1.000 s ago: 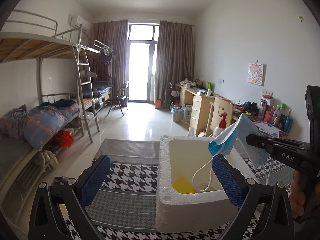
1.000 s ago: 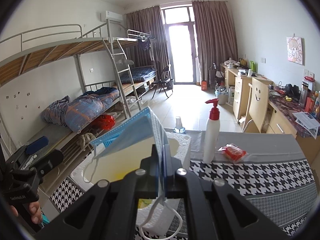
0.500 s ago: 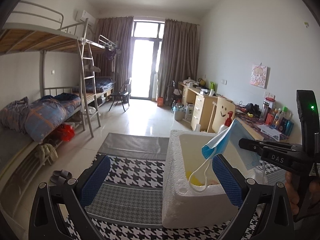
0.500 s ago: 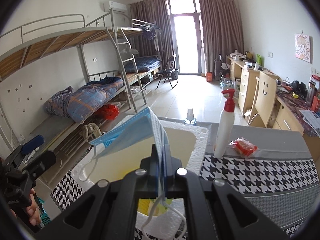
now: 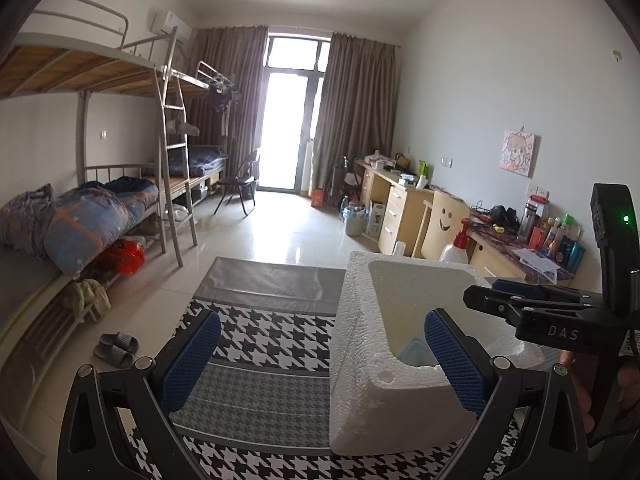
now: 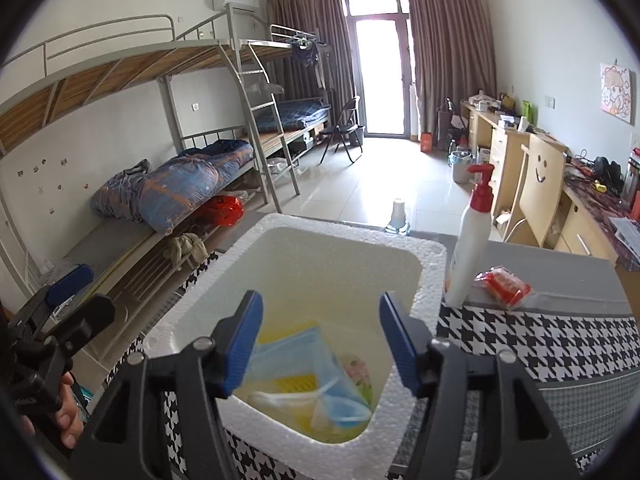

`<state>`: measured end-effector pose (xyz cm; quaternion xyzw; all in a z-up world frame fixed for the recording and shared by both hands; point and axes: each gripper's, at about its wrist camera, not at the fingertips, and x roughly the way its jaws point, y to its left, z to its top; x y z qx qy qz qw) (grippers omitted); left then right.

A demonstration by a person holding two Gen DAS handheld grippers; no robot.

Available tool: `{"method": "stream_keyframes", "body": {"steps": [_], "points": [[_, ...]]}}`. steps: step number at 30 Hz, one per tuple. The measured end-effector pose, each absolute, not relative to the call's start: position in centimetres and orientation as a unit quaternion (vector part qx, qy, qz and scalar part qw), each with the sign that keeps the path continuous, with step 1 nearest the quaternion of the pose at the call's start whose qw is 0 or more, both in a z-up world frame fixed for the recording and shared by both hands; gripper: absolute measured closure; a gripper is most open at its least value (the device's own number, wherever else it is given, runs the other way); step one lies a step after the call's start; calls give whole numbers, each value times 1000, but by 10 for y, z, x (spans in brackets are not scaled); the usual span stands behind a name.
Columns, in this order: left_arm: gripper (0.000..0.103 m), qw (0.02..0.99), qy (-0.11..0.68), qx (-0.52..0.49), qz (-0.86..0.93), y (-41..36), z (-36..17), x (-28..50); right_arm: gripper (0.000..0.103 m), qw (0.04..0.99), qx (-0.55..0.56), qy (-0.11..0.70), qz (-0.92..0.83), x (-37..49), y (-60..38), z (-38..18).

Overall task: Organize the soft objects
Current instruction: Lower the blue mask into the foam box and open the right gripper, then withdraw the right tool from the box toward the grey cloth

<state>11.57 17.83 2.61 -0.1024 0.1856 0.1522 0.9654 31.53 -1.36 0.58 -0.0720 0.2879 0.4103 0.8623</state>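
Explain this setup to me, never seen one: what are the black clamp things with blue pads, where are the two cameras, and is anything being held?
No robot: a person holds a two-finger gripper in each hand, with a fisheye camera on each looking along its fingers. The left gripper is open and empty. The right gripper has just been opening; its jaws hang apart over the white foam box. The blue face mask lies loose inside on yellow items. On the houndstooth cloth beside the box stand a pump bottle and a red packet.

Both wrist views look down closely, sharing the foam box [image 5: 360, 360].
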Motion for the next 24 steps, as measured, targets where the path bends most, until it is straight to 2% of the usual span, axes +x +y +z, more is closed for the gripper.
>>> {"method": "stream_keyframes", "body": {"steps": [12, 15, 20, 24], "points": [[1, 966, 187, -100, 147, 176, 26, 115, 37, 864, -72, 274, 416, 307, -18, 11], [1, 967, 186, -99, 146, 174, 27, 113, 30, 867, -72, 261, 417, 302, -21, 15], [1, 967, 187, -92, 144, 169, 29, 113, 28, 870, -68, 248, 420, 297, -29, 21], [1, 969, 185, -88, 141, 165, 31, 112, 20, 878, -66, 229, 415, 292, -37, 26]]}}
